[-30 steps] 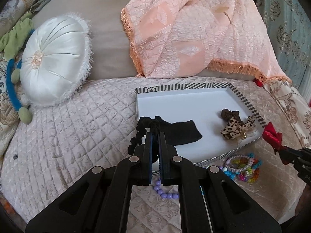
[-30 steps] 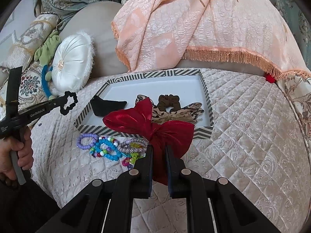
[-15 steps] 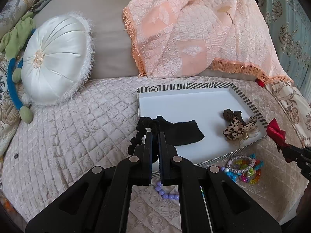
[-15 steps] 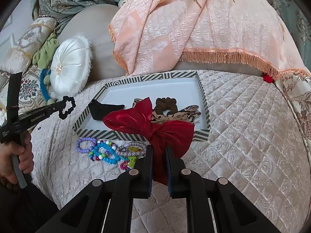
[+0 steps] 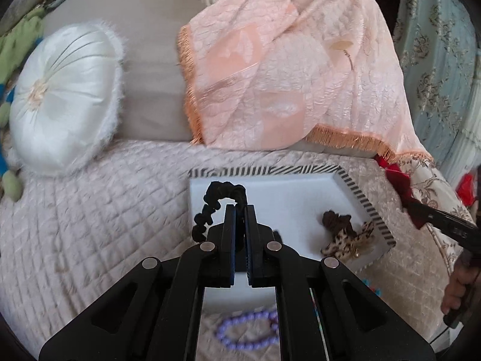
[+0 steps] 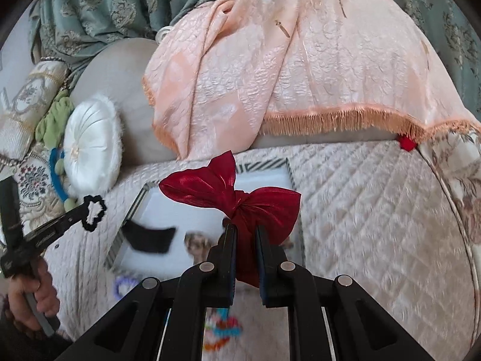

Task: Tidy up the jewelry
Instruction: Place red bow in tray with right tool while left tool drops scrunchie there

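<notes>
While both grippers hang above the quilted bedspread (image 5: 90,225), each has its jaws drawn in tight on a hair accessory. The left gripper (image 5: 239,210) pinches a black scrunchie (image 5: 210,207) by one side of its ring, with only a narrow slit between the two fingers; the loop arches up past the fingertips and trails down to the left, so its long axis runs roughly upright in the left wrist view, and it hangs in the air over the near left part of the striped-rim tray (image 5: 357,192). From the right wrist view the same scrunchie appears as an open ring at the tip of that gripper, left of the tray and clear of the bedspread. The right gripper (image 6: 245,231) clamps a red satin bow (image 6: 234,189) at its lower lobe just beneath the knot, the fingers held a little apart by the fabric; the bow's long axis runs left to right, tilted down toward the right, and it hovers over the tray's right half. Inside the tray lie a black cloth piece (image 6: 150,237), a brown scrunchie (image 5: 335,222) and a leopard-print bow (image 5: 348,240), the last two touching. A purple bead bracelet (image 5: 249,332) lies on the bedspread just in front of the tray.
</notes>
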A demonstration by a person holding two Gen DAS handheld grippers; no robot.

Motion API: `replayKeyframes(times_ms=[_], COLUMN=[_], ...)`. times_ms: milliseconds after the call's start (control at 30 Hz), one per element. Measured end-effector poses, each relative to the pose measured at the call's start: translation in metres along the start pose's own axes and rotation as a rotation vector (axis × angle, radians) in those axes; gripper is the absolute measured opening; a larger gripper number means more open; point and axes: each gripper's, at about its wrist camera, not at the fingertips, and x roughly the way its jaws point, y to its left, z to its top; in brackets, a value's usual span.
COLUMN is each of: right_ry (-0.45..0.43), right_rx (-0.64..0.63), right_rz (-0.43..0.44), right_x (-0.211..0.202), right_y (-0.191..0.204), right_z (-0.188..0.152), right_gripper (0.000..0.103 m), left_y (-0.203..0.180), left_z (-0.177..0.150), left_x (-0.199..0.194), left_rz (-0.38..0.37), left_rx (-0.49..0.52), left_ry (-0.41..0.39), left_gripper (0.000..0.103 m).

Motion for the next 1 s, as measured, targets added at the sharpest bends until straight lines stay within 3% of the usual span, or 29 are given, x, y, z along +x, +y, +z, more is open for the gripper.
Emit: replayKeyframes(times_ms=[167, 400, 633, 733, 833, 900, 933, 1000], right_ry=[0.032, 0.087, 0.135, 0.15, 0.146, 0.122, 0.113, 0.09], right_rx=[-0.002, 0.021, 0.012, 0.053, 0.073, 0.082, 0.078, 0.069], right_rz=[-0.009, 0.025, -0.1, -0.053, 0.027, 0.047, 0.042, 0.042], right_x=[0.041, 0.092, 0.13, 0.135, 0.131, 0.122, 0.117, 0.105], right_y=[-0.001, -0.007, -0.017, -0.027, -0.028, -0.029, -0.028, -0.029], right_z=[0.002, 0.005, 0.006, 0.005, 0.005, 0.005, 0.005, 0.006], right_gripper=[0.011, 0.011, 0.011, 0.011, 0.022, 0.03, 0.037, 0.039], left_y=[-0.004, -0.004, 0.0, 0.003, 0.009, 0.012, 0.011, 0.011], left_z=[0.013, 0.014, 0.005, 0.002, 0.0, 0.001, 0.001, 0.004], left_x=[0.034, 0.096, 0.125, 0.129, 0.13, 0.128, 0.125, 0.12], left_rz=[0.002, 0.005, 0.021, 0.061, 0.06, 0.062, 0.064, 0.067], left_rx=[0.007, -0.054, -0.055, -0.059, -0.089, -0.096, -0.092, -0.08], left_ry=[0.007, 0.107, 0.184, 0.199, 0.219, 0.218, 0.205, 0.195], left_gripper=[0.004, 0.004, 0.004, 0.006, 0.018, 0.047, 0.049, 0.05])
